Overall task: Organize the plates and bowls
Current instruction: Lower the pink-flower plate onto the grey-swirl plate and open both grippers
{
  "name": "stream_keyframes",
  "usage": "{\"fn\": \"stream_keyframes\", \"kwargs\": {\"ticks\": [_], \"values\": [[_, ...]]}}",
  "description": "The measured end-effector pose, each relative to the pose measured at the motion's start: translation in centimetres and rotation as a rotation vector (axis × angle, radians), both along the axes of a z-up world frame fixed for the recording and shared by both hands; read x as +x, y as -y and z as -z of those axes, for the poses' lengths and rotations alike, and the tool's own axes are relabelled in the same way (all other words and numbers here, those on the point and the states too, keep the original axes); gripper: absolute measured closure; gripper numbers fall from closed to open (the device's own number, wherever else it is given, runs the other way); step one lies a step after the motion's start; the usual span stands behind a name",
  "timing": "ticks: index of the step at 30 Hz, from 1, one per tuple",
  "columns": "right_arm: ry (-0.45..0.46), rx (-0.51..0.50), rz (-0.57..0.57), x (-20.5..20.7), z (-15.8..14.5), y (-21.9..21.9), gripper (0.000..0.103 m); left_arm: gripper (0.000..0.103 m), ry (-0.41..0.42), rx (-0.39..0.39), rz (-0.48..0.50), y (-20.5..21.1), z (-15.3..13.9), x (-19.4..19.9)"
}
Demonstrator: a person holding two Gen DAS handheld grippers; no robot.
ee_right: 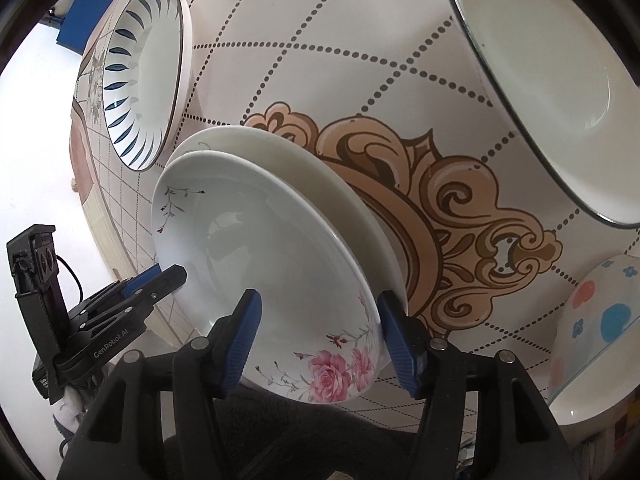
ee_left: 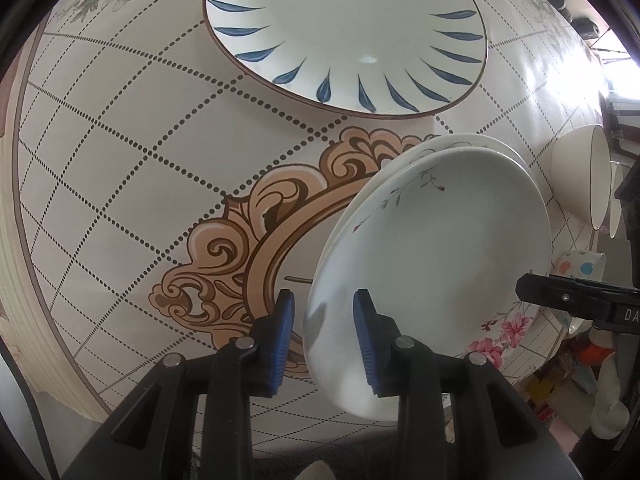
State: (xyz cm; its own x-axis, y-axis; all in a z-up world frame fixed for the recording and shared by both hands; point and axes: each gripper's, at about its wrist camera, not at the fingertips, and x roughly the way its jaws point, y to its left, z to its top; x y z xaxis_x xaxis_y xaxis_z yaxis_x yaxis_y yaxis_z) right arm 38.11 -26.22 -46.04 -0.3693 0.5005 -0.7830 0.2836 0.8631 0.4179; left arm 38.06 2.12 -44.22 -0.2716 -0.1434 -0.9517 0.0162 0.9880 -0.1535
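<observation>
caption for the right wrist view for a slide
Both grippers straddle the rim of the floral plate, stacked on another plate on the patterned table.

Three plates (ee_left: 432, 264), three bowls (ee_left: 576, 176), two claws (ee_left: 324, 340)

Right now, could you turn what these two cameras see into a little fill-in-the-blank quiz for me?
1. The floral plate rests on top of another ____.
2. The leaf marks around the big plate are coloured ____.
3. The roses on the floral plate's rim are ____.
4. The left gripper and right gripper each straddle the floral plate's ____.

Missing words: plate; blue; pink; rim
</observation>
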Motion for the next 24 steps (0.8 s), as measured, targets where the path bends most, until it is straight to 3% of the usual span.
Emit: {"fn": "stream_keyframes", "kwargs": {"ticks": [5,13,18,21,22,23,24], "values": [[-0.018,0.002,-0.028,0.2,0.1,-0.2,0.04,0.074,0.012,0.018,0.016,-0.1,-0.6,0.5],[0.002,-0.109,-0.174,0.6,-1.5,-2.0,0.04,0.074,0.02,0.025,0.034,1.1,-0.7,-0.2],[0.018,-0.112,-0.176,0.7,-1.9,-2.6,0.04,0.074,0.04,0.038,0.06,2.1,-1.0,-1.0],[0.062,-0.185,-0.202,0.4,-2.8,-2.9,0.039,0.066,0.087,0.07,0.063,2.7,-1.8,-1.5],[0.084,-0.218,-0.22,0.4,-3.3,-3.1,0.037,0.059,0.106,0.081,0.056,2.7,-2.2,-1.5],[0.107,-0.247,-0.241,0.5,-3.7,-3.3,0.032,0.044,0.127,0.083,0.044,2.6,-2.6,-1.4],[0.133,-0.265,-0.252,0.6,-4.3,-3.5,0.024,0.036,0.148,0.084,0.03,2.5,-3.1,-1.2]]}}
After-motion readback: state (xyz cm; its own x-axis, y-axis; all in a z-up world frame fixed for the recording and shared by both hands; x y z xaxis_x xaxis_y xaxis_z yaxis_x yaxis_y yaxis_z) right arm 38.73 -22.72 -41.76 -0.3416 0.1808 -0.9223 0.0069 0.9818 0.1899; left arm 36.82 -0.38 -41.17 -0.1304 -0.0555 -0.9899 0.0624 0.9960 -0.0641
